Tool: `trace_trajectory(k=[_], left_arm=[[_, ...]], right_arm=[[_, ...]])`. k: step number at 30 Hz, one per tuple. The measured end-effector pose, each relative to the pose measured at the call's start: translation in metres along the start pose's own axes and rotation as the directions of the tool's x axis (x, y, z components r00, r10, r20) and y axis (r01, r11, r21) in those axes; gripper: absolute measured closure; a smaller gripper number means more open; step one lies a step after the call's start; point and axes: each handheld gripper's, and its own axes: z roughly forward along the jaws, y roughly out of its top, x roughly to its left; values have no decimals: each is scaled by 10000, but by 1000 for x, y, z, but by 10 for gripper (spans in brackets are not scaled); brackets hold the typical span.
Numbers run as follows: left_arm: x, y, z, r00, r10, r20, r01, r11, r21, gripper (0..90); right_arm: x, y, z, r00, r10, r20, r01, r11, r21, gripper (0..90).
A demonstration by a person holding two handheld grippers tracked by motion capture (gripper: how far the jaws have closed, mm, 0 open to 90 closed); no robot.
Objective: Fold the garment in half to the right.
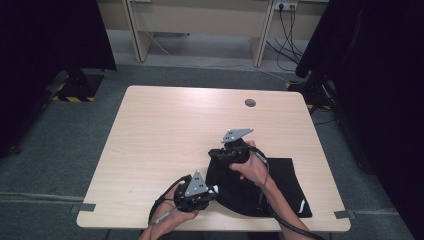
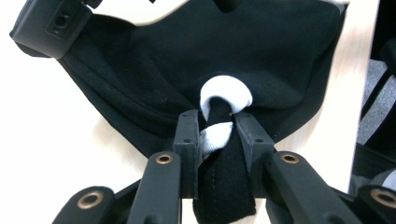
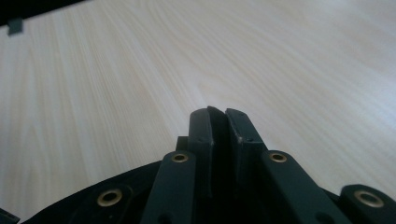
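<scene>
1. Garment (image 1: pixel 250 187): a black cloth piece with white trim lies at the near right part of the table (image 1: pixel 165 135), partly flat near the table's front edge and partly gathered up between the two grippers.
2. Left gripper (image 2: pixel 218 128): its jaws are closed on a bunched fold of black fabric with a white band, the cloth spreading away beyond the tips toward the other hand.
3. Right gripper (image 3: pixel 218 116): its jaws stand pressed together on a thin dark layer, which I take to be the cloth's far edge; bare wood lies ahead of them.
4. Key relation: the held span runs from the near-left grip to the farther right grip, so any lift or fold turns on keeping that line taut.
</scene>
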Motion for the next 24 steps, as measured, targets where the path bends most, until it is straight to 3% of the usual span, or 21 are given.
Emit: trace_trajectory(k=[3, 7, 12, 17, 24], left_arm=[[-2, 15, -7, 9996, 265, -59, -265, 9996, -111, 725], [-7, 34, -7, 9978, 642, 182, -639, 9978, -163, 726], [-14, 60, -4, 9934, 1137, -142, -1139, 9933, -181, 726], [-23, 85, 10, 9876, 1569, 81, -1569, 9876, -88, 726], [-36, 106, 42, 9834, 1673, 696, -1680, 9858, 49, 724]], right_arm=[[-1, 6, -15, 10000, 49, -40, -51, 9991, -411, 815], [-5, 10, -38, 9998, 124, 122, -112, 9956, -929, 815], [-12, 3, -68, 9983, 389, 431, -320, 9880, -1511, 816], [-23, -8, -93, 9958, 663, 628, -532, 9801, -1913, 816], [-38, -32, -114, 9918, 1083, 682, -916, 9728, -2128, 813]])
